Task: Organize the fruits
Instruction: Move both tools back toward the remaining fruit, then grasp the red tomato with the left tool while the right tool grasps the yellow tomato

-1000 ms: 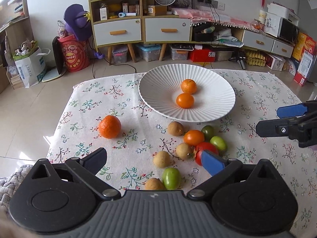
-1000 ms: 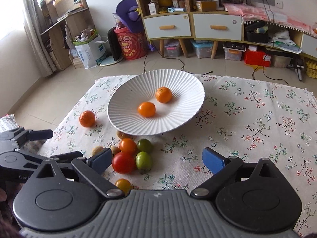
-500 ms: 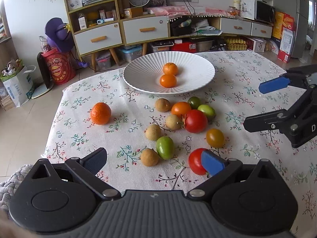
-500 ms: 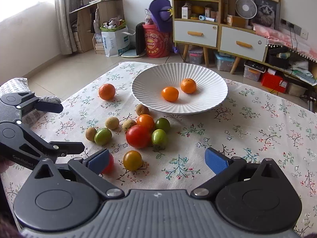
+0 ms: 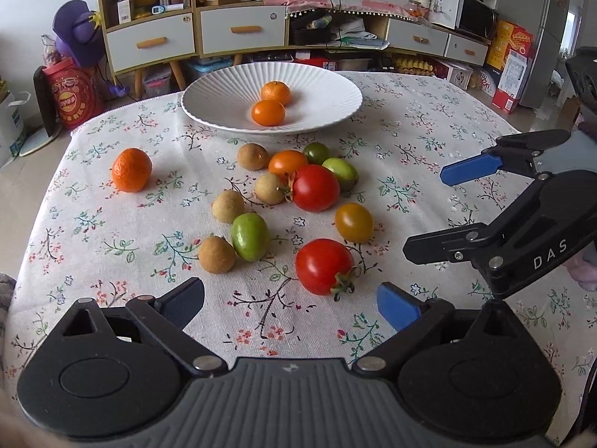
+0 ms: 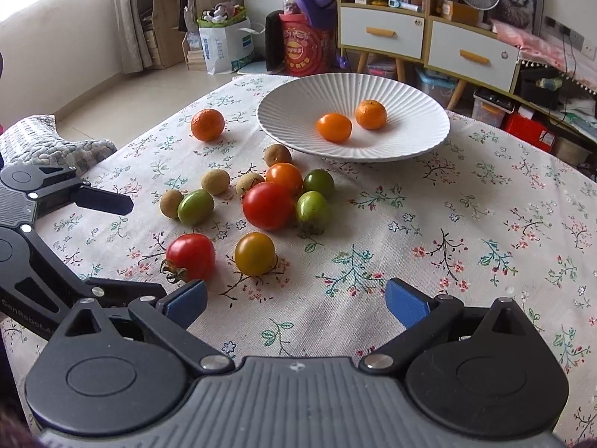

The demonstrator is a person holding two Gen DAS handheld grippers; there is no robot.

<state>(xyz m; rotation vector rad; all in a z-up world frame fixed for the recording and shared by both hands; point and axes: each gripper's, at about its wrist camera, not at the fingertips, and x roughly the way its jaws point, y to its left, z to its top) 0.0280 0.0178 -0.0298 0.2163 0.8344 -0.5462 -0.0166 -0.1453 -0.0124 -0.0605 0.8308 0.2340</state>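
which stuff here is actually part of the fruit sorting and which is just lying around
Part of the job:
- white ribbed ceramic plate holding two small oranges
- loose orange mandarin on the cloth
- two red tomatoes
- cluster of green, orange, yellow and brown round fruits
- both open tongs, left and right

Just lying about:
- floral tablecloth
- white-drawered wooden cabinet
- purple hat

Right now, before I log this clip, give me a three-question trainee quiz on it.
1. How many fruits lie in the white plate?
2. True or false: the left gripper is shut on a tomato.
3. Which fruit lies apart, on the cloth's left in the left wrist view: A) the lone orange, B) the yellow tomato, C) a green one?

Key: 1. two; 2. false, both grippers are open; 3. A.
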